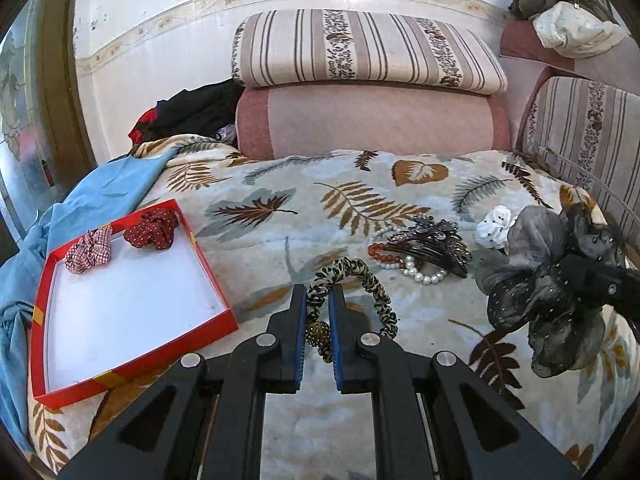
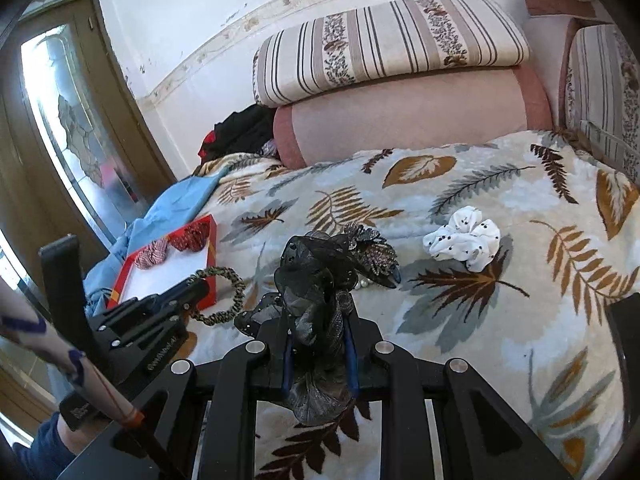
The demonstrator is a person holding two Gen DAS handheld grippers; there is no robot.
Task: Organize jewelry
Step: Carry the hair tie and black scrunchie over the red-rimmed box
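While both tongs clamp scrunchies, the leopard scrunchie (image 1: 360,292) loops rightward past the left tongs (image 1: 319,304).

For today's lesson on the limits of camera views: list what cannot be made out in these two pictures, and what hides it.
- Pearl bracelets: partly under the dark hair comb in the left wrist view; count unclear.
- Red box: its near part is hidden behind the left gripper in the right wrist view.
- Black organza scrunchie: covers the right gripper fingertips in its own view.
- Leopard hair tie: its clamped stretch is hidden between the jaws.

A home bedroom — leaf-print blanket (image 1: 360,208), striped cushions (image 1: 360,52), clothes heaped.
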